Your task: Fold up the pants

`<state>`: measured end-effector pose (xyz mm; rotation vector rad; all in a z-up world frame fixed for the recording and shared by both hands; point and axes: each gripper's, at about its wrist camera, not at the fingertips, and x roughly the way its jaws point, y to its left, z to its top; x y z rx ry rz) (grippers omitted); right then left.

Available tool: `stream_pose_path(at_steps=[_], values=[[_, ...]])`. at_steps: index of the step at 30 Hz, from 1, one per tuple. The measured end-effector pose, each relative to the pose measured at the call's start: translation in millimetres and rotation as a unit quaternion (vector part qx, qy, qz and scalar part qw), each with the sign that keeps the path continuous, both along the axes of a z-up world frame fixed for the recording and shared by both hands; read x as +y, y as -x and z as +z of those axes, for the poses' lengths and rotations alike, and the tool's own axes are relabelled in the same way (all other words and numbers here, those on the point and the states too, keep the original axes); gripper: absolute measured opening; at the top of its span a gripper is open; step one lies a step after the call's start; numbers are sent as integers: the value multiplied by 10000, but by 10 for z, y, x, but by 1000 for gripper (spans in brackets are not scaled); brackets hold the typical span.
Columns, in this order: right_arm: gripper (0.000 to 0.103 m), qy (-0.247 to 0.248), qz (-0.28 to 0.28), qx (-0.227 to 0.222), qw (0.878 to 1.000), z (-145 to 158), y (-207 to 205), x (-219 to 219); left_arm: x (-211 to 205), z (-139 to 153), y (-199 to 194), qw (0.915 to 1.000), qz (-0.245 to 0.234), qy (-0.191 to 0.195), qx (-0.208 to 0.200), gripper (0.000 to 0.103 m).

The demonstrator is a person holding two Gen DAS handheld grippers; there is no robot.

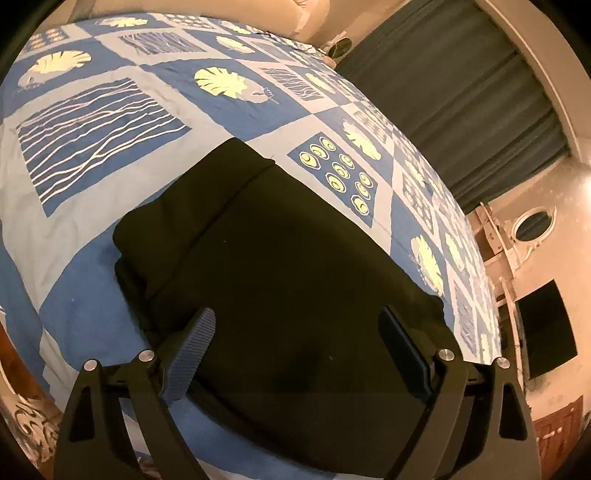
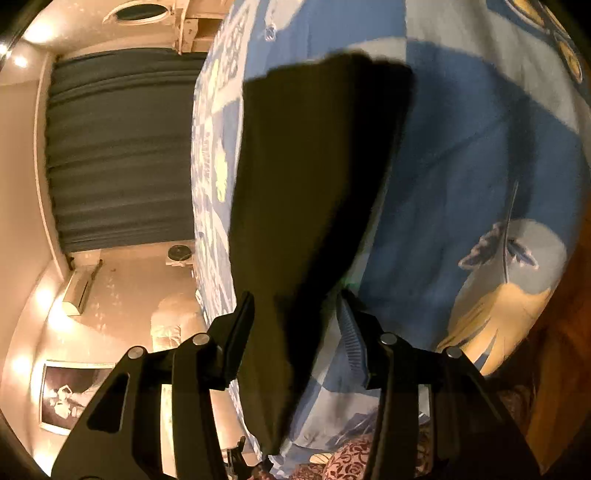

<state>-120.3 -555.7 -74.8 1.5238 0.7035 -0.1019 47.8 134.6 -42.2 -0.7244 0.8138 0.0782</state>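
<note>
The dark pants [image 1: 280, 258] lie folded into a thick stack on the blue patterned bedspread [image 1: 103, 129]. My left gripper [image 1: 297, 328] is open, its fingers spread wide just above the near edge of the stack. In the right wrist view the pants [image 2: 310, 177] appear as a long dark slab on the bedspread [image 2: 461, 147]. My right gripper [image 2: 295, 314] is open, with the near end of the pants between its fingers, which stand apart from the cloth.
The bed's edge runs along a grey curtain [image 1: 461, 92] and a wall with a dark screen [image 1: 546, 328]. A pillow [image 1: 303, 18] lies at the bed's far end. Wooden floor [image 2: 554, 369] and a patterned rug [image 2: 354, 461] lie beside the bed.
</note>
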Motion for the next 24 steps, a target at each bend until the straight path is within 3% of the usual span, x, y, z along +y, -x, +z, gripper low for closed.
stream_pose_path(at_steps=[3,8,9,11,15,19,24], values=[[46,95,92,-187,9997,-21,-111,20,-29,15,-1,10000,-68,-29,-27,89],[46,466,-293,-477,9973,-36,-181,-169,-58,11,-10,9999,-109,-12,-5,89],[38,505,-330,-521,9968,-41,-200,-219,-61,11,-10,9999,-113,-16,-4,89],[9,941,-187,-430,9945,36,-251,-271,-79,7,-12,9999,-133,-47,-4,89],[9,1928,127,-450,9801,264,-370,-255,-123,-3,-17,9997,-202,-122,-8,89],[10,1728,215,-459,9836,24,-386,-329,-158,-9,-19,9995,-259,-166,-7,89],[40,1407,-177,-798,9867,45,-247,-604,-160,-34,-36,9994,-301,-184,-7,89]])
